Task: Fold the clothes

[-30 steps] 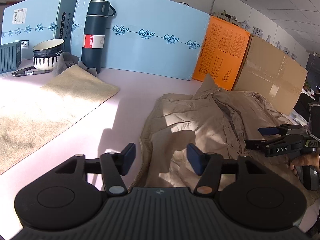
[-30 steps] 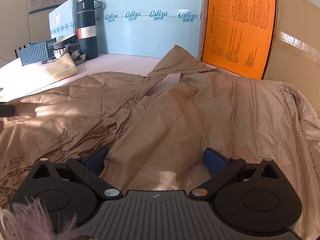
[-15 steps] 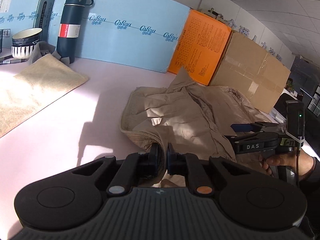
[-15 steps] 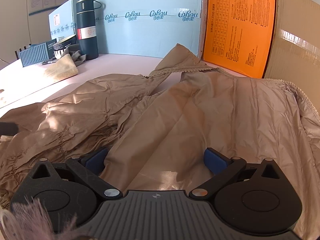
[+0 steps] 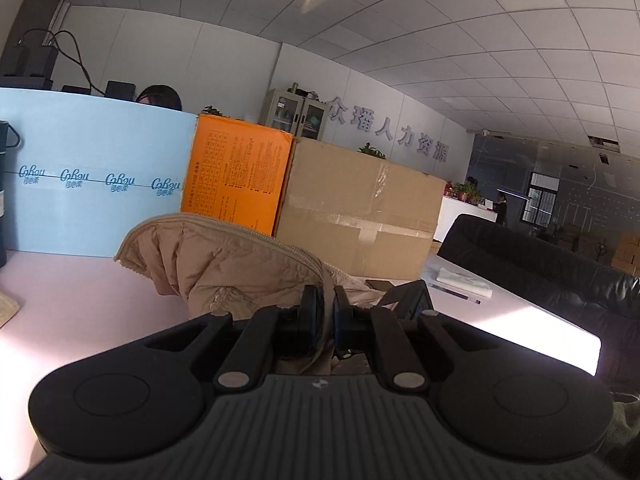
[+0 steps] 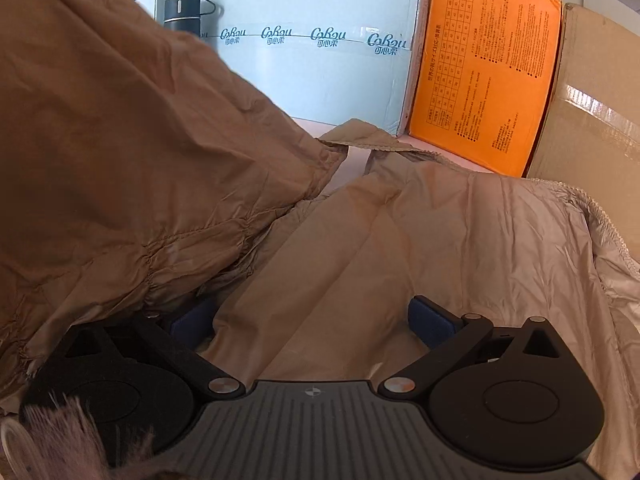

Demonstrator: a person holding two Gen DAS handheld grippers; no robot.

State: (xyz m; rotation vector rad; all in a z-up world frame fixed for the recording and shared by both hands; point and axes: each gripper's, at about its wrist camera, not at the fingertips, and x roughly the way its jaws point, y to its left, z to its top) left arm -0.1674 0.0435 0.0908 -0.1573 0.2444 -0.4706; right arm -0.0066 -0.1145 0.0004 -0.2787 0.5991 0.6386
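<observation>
flask [image 6: 188, 12] half behind lifted jacket [image 6: 120, 160], table [image 5: 80, 300] mostly covered

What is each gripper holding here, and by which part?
Left gripper: shut on the tan padded jacket, pinching its zippered edge. Right gripper: open, holding nothing.

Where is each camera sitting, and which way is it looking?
Left wrist: rides on the left claw, tipped up toward the boxes and ceiling; its claw is shut on the tan jacket.
Right wrist: rides on the right claw, low over the jacket, facing the boxes; its claw is open.
Both see the jacket, orange box and blue box.
</observation>
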